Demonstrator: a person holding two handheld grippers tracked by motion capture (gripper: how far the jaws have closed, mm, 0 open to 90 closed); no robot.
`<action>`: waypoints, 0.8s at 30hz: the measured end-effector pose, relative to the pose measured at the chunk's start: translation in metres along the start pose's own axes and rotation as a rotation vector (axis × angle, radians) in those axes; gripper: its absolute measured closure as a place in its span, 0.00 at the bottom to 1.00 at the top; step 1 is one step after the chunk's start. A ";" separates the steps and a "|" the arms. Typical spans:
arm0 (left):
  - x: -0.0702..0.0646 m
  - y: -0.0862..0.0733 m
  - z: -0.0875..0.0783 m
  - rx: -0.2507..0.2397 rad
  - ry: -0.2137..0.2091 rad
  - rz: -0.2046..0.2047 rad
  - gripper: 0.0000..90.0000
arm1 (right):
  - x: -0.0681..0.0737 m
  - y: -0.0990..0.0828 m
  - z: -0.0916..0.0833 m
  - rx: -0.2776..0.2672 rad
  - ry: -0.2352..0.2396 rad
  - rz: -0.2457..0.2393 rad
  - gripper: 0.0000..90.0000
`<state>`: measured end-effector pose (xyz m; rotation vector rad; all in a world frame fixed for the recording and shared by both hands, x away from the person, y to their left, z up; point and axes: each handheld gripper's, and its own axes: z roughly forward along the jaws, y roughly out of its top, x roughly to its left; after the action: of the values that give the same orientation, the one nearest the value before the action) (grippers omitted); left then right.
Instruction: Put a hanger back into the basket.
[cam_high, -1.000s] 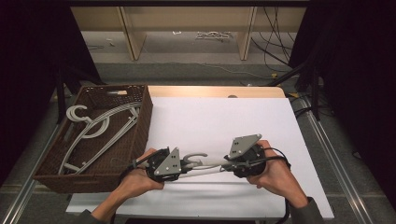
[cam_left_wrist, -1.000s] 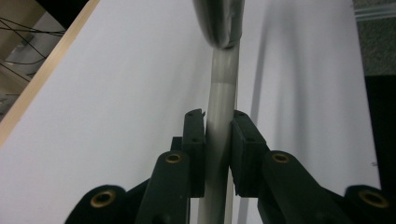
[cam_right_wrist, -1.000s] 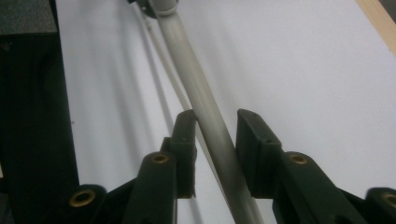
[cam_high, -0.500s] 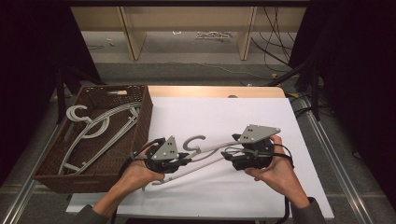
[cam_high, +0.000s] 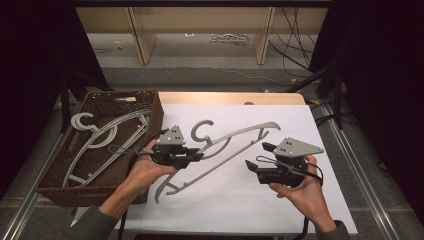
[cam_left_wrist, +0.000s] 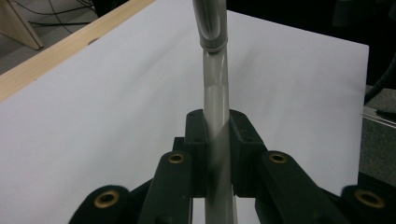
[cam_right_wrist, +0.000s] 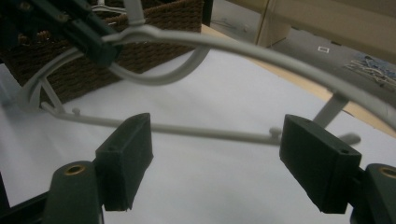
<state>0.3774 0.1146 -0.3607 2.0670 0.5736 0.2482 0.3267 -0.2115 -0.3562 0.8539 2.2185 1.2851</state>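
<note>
grey hanger (cam_high: 235, 145), brown woven basket (cam_high: 55, 172)

- Your left gripper (cam_high: 192, 154) sits just right of the basket (cam_high: 55, 165), which rests at the table's (cam_high: 300, 210) left edge.
- A hanger (cam_high: 235, 137) is clamped in its jaws near the neck, stretching right and away over the table.
- More hangers (cam_high: 100, 137) lie inside the basket.
- Your right gripper (cam_high: 257, 167), jaws apart, is near the held hanger's bar, to its right.

Dark room, grey floor (cam_high: 200, 75), wooden shelf legs (cam_high: 140, 35); loose black cables (cam_high: 295, 35), white-covered table (cam_high: 280, 120)
</note>
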 end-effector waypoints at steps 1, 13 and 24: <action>0.002 0.002 -0.002 -0.003 -0.009 -0.010 0.88 | 0.002 -0.002 0.000 -0.008 -0.004 0.002 0.28; 0.001 0.028 -0.042 -0.084 -0.041 -0.083 0.88 | 0.006 -0.033 0.013 0.005 0.027 0.032 0.27; 0.013 0.039 -0.075 -0.100 -0.005 -0.094 0.88 | 0.010 -0.045 0.013 -0.034 0.035 0.071 0.26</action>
<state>0.3711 0.1601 -0.2886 1.9386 0.6412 0.2123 0.3149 -0.2136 -0.4030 0.9107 2.2049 1.3770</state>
